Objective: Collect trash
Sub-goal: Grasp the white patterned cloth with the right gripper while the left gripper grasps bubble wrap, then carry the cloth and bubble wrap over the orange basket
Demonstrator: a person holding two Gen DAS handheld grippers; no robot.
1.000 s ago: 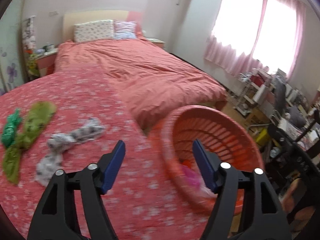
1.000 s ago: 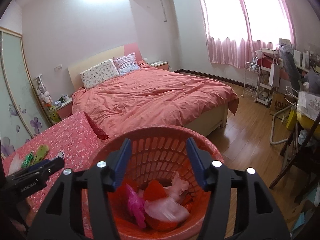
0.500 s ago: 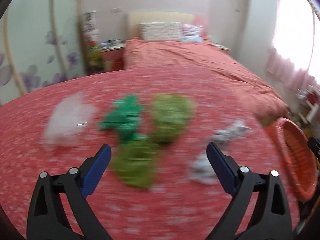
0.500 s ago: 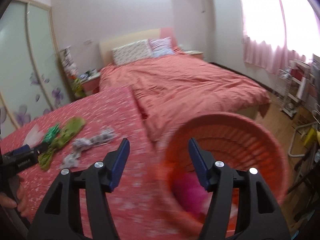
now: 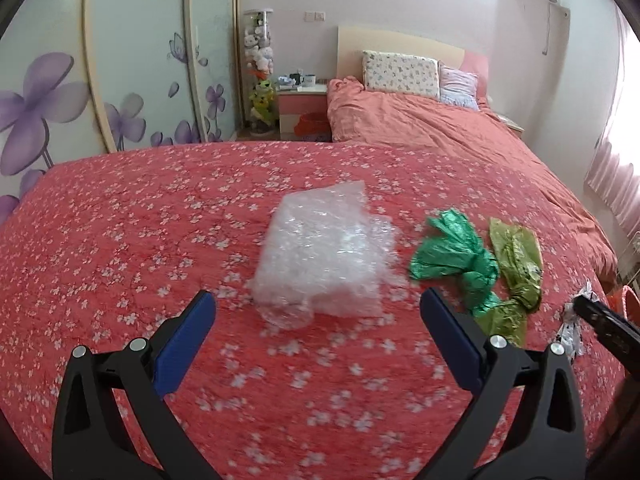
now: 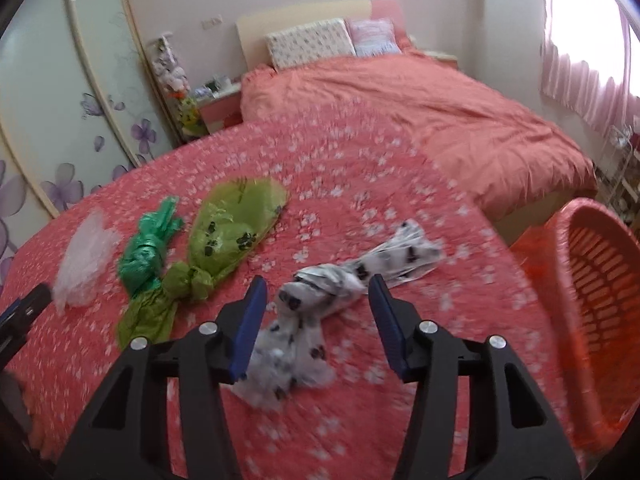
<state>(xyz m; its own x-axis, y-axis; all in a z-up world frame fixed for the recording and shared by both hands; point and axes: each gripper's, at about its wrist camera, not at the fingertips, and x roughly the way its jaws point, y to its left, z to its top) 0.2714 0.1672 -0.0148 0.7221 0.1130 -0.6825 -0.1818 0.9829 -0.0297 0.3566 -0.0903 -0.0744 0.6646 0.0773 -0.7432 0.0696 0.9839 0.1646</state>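
A clear crumpled plastic bag (image 5: 326, 256) lies on the red flowered cover (image 5: 120, 240), just ahead of my open, empty left gripper (image 5: 316, 320). To its right lie a dark green knotted bag (image 5: 456, 256) and an olive green knotted bag (image 5: 516, 268). In the right wrist view my open, empty right gripper (image 6: 318, 304) hovers over a white bag with black spots (image 6: 340, 284). The olive bag (image 6: 228, 236), the green bag (image 6: 148, 248) and the clear bag (image 6: 86, 256) lie to its left. An orange basket (image 6: 592, 300) stands at the right edge.
A bed with a pink quilt (image 5: 440, 136) and pillows (image 5: 398, 74) lies beyond. A nightstand (image 5: 304, 108) and a wardrobe with purple flowers (image 5: 80, 80) stand at the left. Pink curtains (image 6: 580, 80) hang at the right.
Both grippers have swung left, away from the basket and over the flowered cover. The left one now faces the clear bag, the right one the spotted white bag. Both stay open.
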